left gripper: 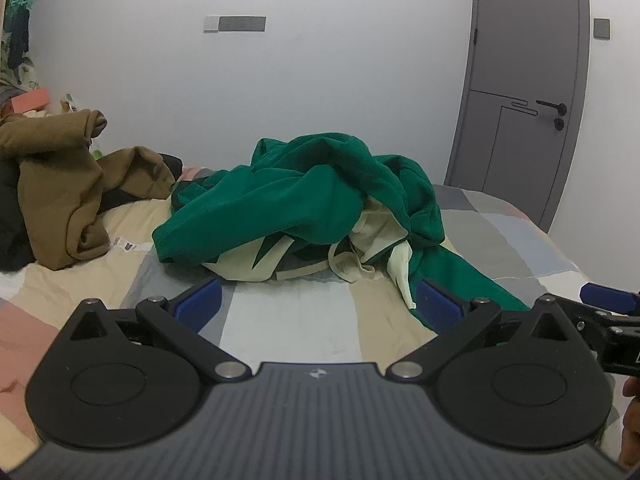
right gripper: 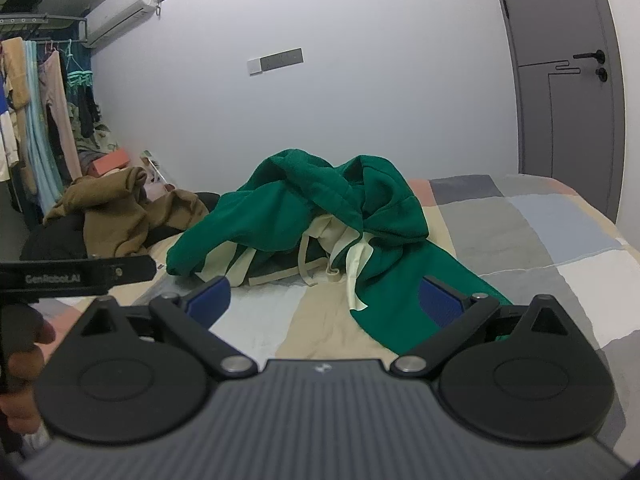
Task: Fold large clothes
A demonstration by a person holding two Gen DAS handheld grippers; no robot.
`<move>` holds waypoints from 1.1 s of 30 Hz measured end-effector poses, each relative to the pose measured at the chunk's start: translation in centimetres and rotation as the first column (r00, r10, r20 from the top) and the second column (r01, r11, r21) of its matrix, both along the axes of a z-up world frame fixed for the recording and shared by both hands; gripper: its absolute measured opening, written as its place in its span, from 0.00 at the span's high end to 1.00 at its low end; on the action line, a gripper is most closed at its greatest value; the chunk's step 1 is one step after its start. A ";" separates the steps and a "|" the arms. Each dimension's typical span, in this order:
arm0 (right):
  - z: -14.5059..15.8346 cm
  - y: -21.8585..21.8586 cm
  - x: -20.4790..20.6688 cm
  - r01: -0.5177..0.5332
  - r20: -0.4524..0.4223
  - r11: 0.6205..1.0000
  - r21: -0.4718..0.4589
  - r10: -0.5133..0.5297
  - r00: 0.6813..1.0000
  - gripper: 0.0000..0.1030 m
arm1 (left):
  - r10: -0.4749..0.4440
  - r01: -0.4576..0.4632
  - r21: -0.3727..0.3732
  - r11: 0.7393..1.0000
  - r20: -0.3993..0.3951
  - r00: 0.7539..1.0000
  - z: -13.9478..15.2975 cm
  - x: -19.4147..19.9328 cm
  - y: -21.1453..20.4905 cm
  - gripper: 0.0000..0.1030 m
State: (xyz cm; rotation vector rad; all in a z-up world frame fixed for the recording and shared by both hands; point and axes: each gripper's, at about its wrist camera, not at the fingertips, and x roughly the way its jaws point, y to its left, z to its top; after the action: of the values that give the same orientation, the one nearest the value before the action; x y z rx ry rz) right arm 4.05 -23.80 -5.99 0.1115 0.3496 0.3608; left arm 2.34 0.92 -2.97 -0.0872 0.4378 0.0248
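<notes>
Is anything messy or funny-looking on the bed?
Yes. The green hoodie lies in a crumpled heap mid-bed, its cream lining showing and one part trailing toward the tongs. A brown garment is bunched up at the left. Both tongs hang open, holding nothing.

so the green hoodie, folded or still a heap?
Still a heap. The green hoodie lies crumpled on the bed, cream lining and drawstring showing, one part trailing toward the right tongs. Both tongs are open, holding nothing.
</notes>
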 end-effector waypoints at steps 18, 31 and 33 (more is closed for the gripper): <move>-1.0 5.2 13.1 -0.082 -0.028 0.982 -0.170 0.079 0.997 0.08 | -0.042 0.043 0.063 0.997 -0.019 0.999 -2.7 9.0 3.8 0.00; -5.4 9.4 26.4 0.018 0.022 0.973 -0.232 -0.014 1.000 0.28 | -0.032 0.024 -0.068 0.997 -0.114 0.993 -10.3 15.7 8.6 0.00; -5.5 9.8 27.6 0.033 0.019 0.967 -0.251 -0.029 0.999 0.53 | -0.040 0.028 -0.095 0.995 -0.125 0.991 -10.9 16.5 8.8 0.00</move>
State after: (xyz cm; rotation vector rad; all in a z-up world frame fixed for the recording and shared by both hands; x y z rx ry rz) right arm 31.66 -14.00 -11.45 -0.1341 0.3759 0.2836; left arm 18.79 9.74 -13.91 -0.1707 0.5677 -0.0241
